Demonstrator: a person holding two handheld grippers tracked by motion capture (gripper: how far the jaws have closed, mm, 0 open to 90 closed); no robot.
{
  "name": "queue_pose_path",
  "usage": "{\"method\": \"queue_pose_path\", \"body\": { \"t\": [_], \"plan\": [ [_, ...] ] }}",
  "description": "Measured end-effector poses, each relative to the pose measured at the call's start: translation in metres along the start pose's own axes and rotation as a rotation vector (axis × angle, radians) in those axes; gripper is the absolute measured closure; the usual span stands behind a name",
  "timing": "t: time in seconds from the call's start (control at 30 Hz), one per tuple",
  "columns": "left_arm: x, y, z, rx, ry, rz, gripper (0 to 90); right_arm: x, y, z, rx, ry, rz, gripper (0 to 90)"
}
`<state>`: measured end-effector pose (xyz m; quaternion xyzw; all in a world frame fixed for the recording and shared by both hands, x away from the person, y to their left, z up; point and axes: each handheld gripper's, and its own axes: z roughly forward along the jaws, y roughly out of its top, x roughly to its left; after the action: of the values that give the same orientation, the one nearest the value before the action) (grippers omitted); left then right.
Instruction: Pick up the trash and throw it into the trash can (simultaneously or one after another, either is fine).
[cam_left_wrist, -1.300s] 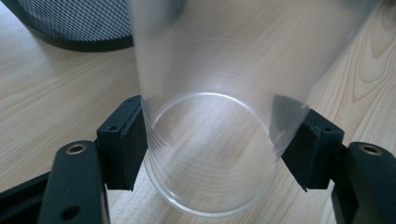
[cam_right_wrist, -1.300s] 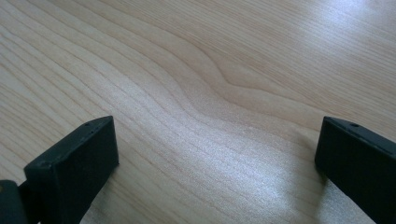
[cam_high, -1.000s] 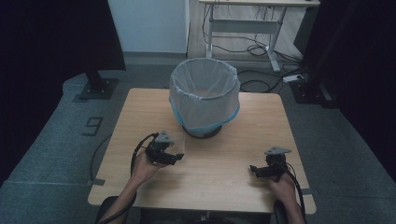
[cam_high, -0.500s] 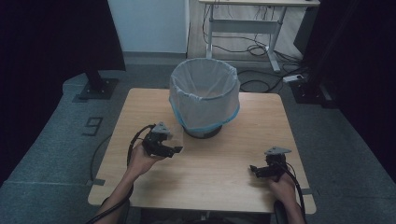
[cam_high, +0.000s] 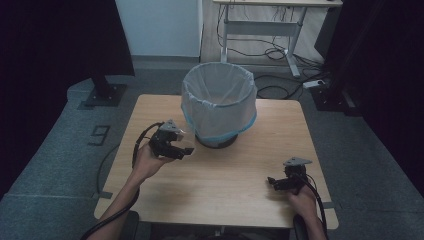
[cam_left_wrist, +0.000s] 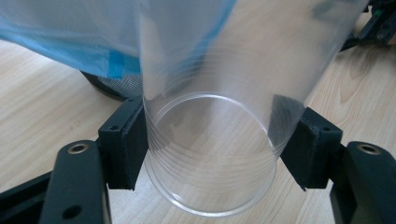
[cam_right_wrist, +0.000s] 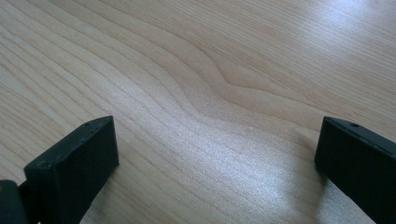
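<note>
We see the left gripper (cam_left_wrist: 212, 154) clamped on a clear plastic cup (cam_left_wrist: 215, 140) beside the lined bin (cam_high: 218, 102). The right gripper (cam_right_wrist: 217, 158) rests over the bare table (cam_high: 240, 185) — jaws apart, holding nothing.

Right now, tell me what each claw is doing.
Left claw: closed on a clear plastic cup, beside the lined bin.
Right claw: open, holding nothing, over the table.

One wooden table (cam_high: 240, 190). One bin (cam_high: 219, 102), lined with one pale bag. One clear plastic cup (cam_left_wrist: 210, 116). Two handheld grippers: left gripper (cam_high: 176, 146), right gripper (cam_high: 280, 181). One desk (cam_high: 280, 25) beyond.
</note>
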<state>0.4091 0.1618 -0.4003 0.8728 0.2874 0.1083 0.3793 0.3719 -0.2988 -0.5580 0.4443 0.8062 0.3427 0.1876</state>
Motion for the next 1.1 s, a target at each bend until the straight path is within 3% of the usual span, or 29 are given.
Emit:
{"method": "queue_pose_path", "body": {
  "t": [0.33, 1.1],
  "plan": [
    [0.009, 0.020, -0.015, -0.006, -0.011, -0.015, 30.9, 0.000, 0.000, 0.000, 0.001, 0.000, -0.001, 0.0],
    [0.020, 0.068, -0.049, -0.080, -0.011, -0.033, 31.6, 0.000, 0.000, 0.000, 0.001, 0.000, -0.001, 0.0]
  ]
}}
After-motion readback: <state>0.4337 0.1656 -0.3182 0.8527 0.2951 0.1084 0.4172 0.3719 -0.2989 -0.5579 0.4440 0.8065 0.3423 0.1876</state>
